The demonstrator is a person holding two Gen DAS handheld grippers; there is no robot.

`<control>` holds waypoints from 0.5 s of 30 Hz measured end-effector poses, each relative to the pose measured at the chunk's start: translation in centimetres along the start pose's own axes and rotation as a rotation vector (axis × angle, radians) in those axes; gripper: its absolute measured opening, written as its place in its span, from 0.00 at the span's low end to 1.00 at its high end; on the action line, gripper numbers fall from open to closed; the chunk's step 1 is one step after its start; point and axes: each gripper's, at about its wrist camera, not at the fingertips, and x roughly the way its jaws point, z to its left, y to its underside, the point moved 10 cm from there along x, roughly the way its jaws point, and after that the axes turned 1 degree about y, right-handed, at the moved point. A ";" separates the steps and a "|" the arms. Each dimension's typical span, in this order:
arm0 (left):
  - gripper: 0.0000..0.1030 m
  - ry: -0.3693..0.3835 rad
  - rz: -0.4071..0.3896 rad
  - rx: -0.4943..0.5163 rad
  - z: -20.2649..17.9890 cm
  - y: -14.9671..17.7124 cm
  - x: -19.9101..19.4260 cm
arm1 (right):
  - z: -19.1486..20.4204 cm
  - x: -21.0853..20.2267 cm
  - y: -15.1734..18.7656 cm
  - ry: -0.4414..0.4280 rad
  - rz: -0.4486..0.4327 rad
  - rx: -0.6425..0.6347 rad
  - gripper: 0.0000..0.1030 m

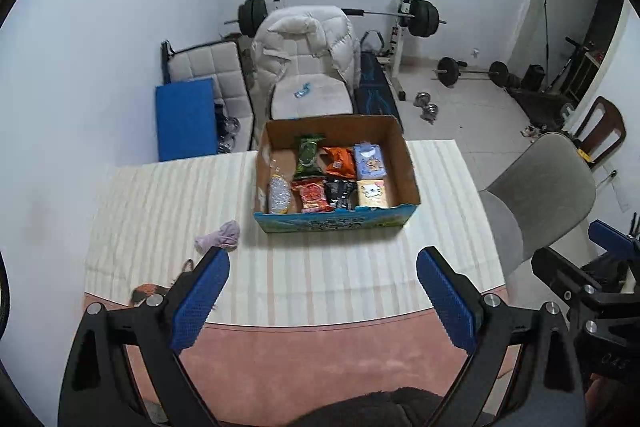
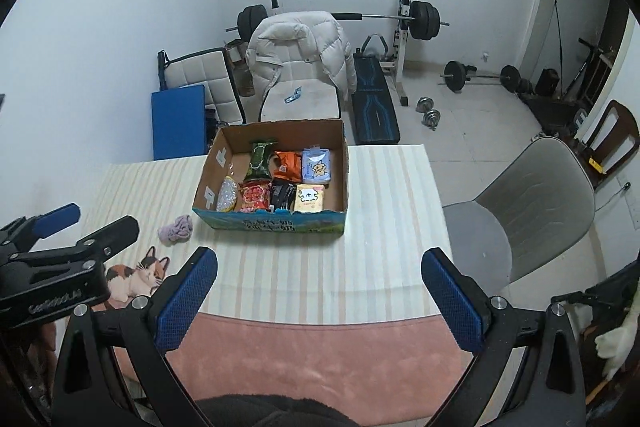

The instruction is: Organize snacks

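Note:
An open cardboard box [image 1: 408,163] [image 2: 212,167] stands on the striped table cloth, holding several snack packs in two rows: green [image 1: 309,154], orange [image 1: 339,162], light blue [image 1: 370,159], red [image 1: 312,195], black [image 1: 340,191], a cream cat pack [image 1: 372,193] and a clear bag [image 1: 279,193]. My left gripper [image 1: 323,297] hangs open over the table's near edge, well short of the box, with nothing between its fingers. My right gripper [image 2: 320,293] is open and empty too, to the right of the left one.
A crumpled purple cloth [image 1: 222,235] [image 2: 176,228] lies left of the box. A cat picture [image 2: 138,277] shows on the pink mat. A grey chair [image 1: 536,195] stands at the table's right; a chair with a white jacket [image 1: 306,55] and weights stand behind.

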 end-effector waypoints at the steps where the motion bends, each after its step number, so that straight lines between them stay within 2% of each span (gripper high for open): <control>1: 0.93 -0.005 -0.004 -0.005 0.1 0.2 -0.5 | 0.1 -0.1 0.2 -0.004 0.005 0.002 1.00; 8: 0.93 -0.020 -0.028 -0.042 1.5 0.6 -2.8 | 0.2 -2.9 0.5 -0.004 -0.029 -0.004 1.00; 15: 0.93 -0.033 -0.059 -0.089 2.7 0.3 -2.9 | 0.0 -3.0 -0.4 0.027 -0.059 -0.001 1.00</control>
